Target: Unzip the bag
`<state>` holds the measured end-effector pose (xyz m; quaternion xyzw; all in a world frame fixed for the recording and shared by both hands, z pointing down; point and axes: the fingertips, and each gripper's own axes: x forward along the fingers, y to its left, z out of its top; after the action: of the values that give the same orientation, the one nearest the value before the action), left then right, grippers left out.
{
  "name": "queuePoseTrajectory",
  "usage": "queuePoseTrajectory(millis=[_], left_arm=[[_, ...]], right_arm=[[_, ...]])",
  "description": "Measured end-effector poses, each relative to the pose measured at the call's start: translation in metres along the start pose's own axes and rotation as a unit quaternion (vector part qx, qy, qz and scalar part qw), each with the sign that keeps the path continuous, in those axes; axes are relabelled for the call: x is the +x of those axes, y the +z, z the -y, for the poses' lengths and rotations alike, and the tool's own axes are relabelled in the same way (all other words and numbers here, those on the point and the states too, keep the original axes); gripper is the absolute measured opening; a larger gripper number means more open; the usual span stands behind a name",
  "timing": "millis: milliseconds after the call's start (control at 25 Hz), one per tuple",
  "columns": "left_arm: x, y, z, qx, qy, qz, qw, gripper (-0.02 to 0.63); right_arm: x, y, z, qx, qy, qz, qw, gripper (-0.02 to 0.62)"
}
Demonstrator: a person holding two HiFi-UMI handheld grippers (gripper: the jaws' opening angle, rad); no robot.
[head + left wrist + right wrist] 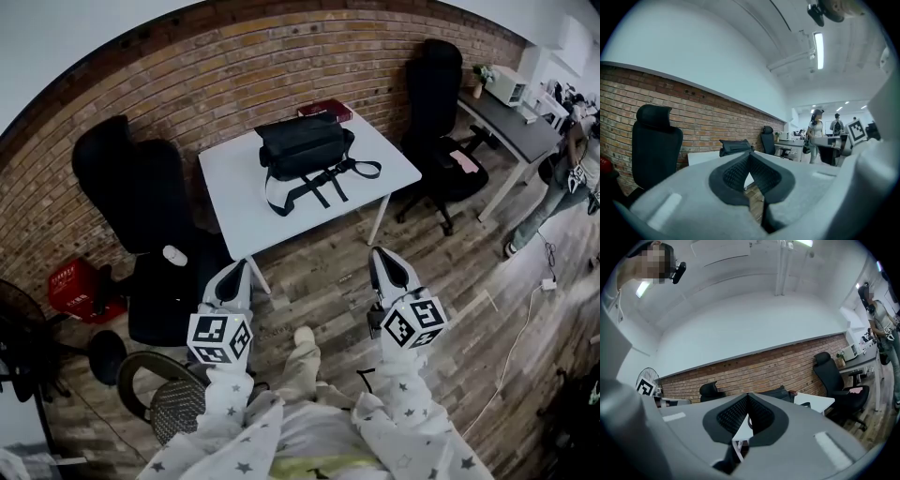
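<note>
A black bag with loose straps lies on a white square table in front of a brick wall. Both grippers hang well short of the table, over the wooden floor. My left gripper is shut with nothing in it; in its own view the black pads meet and the bag shows beyond them. My right gripper is shut and empty too, its pads touching, with the bag just past them.
Black office chairs stand left of the table and at its right. A red book lies behind the bag. A red basket and a fan sit at the far left. A person stands by a desk at the right.
</note>
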<state>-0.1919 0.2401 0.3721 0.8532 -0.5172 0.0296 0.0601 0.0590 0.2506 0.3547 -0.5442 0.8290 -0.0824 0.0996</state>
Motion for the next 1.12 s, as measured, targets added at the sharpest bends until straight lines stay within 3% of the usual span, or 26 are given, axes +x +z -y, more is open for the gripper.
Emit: queuePoseTrajectory(millis=[800,1120], left_arm=[[0.173,0.011,-0.099,-0.029,0.022,-0.003,0.9993,-0.002],[0.219,0.011,-0.116,-0.028,0.008,-0.012,0.9995,-0.002]], right_arm=[[0.193,-0.019,0.069,0.018,0.029,-0.034,0.999,0.009],[0.234,-0.027,0.087,0.026,0.026,-0.039,0.999,0.009]])
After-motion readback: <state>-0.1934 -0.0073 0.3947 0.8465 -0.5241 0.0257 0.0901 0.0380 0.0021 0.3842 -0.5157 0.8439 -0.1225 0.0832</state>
